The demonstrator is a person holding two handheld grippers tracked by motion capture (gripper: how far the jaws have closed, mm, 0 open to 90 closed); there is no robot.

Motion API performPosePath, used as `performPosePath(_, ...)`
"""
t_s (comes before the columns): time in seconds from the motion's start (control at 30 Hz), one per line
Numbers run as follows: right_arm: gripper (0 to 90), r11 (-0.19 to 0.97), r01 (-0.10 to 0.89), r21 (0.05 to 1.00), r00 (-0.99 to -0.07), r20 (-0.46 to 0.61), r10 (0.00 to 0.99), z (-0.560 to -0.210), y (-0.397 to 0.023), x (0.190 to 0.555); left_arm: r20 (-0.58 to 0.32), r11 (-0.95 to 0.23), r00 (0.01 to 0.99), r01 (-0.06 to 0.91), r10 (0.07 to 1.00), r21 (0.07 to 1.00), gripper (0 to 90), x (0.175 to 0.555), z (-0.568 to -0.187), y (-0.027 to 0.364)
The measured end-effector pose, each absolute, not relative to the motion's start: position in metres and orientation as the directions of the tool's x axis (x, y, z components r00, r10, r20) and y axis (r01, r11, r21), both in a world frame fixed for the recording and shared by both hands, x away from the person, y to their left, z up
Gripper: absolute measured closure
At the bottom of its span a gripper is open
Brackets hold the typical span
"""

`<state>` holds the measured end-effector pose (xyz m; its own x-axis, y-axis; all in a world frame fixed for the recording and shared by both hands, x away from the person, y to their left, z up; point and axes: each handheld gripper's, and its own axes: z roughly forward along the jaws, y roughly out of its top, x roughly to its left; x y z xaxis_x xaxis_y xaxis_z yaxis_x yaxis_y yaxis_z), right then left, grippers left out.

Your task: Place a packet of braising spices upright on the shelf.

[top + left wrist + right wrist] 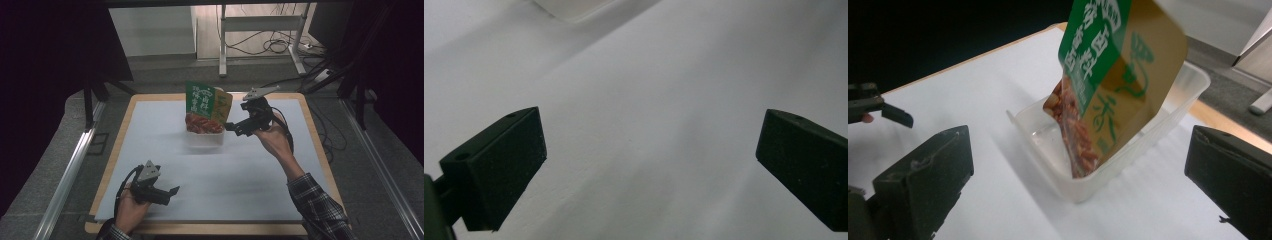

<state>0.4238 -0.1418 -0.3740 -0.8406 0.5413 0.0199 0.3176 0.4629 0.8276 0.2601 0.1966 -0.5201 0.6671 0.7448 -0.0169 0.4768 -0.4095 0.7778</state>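
Note:
A green and gold food packet with a picture of red food stands tilted in a clear plastic container at the far middle of the table. My right gripper is open just to the right of the container, touching neither. In the right gripper view the packet leans on the container's far wall between my wide jaws. My left gripper rests open near the front left edge; in the left gripper view its jaws hold nothing.
A white sheet covers the wooden table. A corner of the container shows at the top of the left gripper view. Cables and a metal frame lie on the floor beyond the table.

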Motion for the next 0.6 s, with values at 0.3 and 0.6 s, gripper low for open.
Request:
performPosePath(0.3, 0.0, 0.483, 0.320, 0.815, -0.832, -0.002, 0.554, -0.384, -0.152, 0.409, -0.017, -0.410, 0.668, 0.476, 0.744, 0.778, 0.0, 0.260, -0.520, 0.197)
performPosePath(0.6, 0.0, 0.491, 0.330, 0.806, -0.828, -0.002, 0.560, -0.395, -0.161, 0.391, -0.015, -0.416, 0.672, 0.476, 0.740, 0.775, 0.0, 0.260, -0.521, 0.195)
